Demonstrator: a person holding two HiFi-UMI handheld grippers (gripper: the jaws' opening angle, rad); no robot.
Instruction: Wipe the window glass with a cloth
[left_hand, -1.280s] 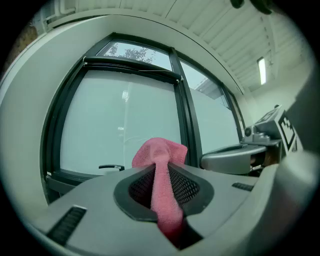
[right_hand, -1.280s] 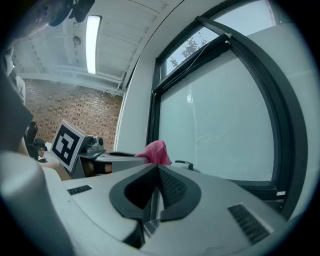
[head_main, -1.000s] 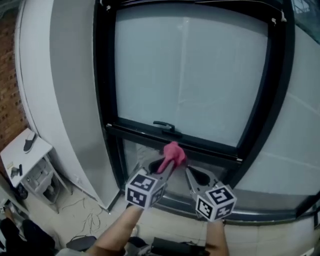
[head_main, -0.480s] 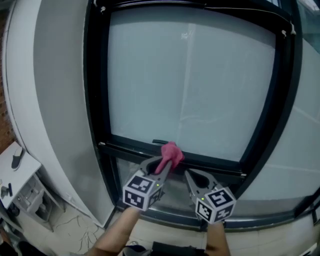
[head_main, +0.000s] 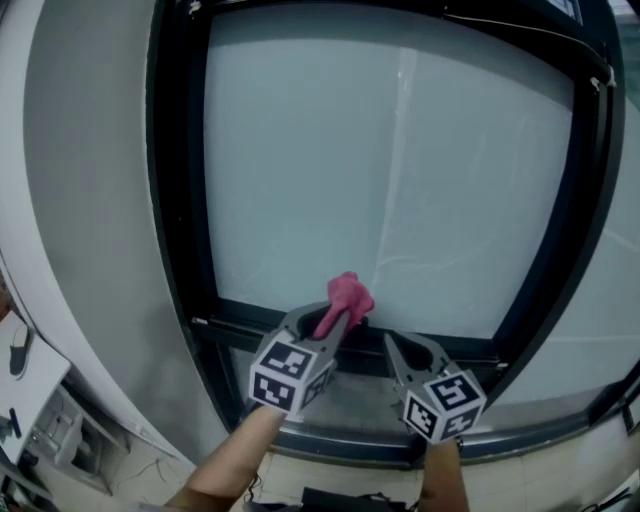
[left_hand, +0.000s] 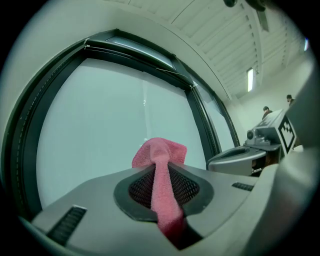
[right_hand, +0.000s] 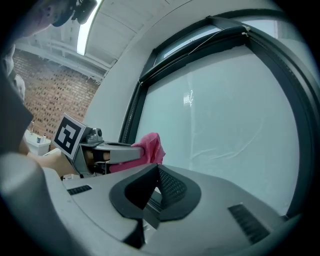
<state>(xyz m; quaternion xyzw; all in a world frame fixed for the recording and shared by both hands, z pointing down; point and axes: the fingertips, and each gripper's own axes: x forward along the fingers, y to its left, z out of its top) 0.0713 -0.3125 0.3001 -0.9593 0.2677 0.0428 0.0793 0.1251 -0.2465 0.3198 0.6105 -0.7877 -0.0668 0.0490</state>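
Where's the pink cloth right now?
Clamped in the left gripper, the cloth sticks up near the glass's bottom edge, left of the right gripper.

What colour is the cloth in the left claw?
Pink. The small fuzzy pink cloth shows best in the left gripper view.

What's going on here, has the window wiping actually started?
A person stands at a dark-framed window with a gripper in each hand. The left gripper is shut on a pink cloth, whose bunched end is held up at the lower edge of the large window glass. Whether the cloth touches the pane cannot be told. The right gripper sits beside it, jaws together and empty.
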